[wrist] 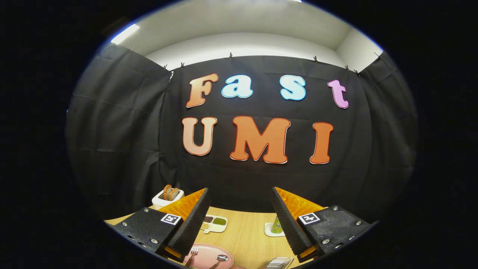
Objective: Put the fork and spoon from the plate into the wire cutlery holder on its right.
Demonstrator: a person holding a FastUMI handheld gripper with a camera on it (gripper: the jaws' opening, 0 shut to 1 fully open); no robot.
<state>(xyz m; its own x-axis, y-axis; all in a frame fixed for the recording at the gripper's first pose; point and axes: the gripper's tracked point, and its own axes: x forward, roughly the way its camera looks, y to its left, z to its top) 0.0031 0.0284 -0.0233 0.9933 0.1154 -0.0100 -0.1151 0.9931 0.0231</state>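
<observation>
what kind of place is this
Likely a staged recording booth set up as a dining table: black cloth walls, a wooden table with a plate, a toaster, and the open gripper.

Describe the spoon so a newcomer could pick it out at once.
On the wooden table, find the pink plate between the open gripper fingers. Two utensils lie on it; the spoon has a rounded bowl, unlike the pronged fork beside it.

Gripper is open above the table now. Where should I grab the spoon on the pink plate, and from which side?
Take the spoon by its handle, probably coming down from above. Its bowl lies on the plate beside the fork, and the thin handle suits the fingers better. The gripper is open, holding nothing.
</observation>
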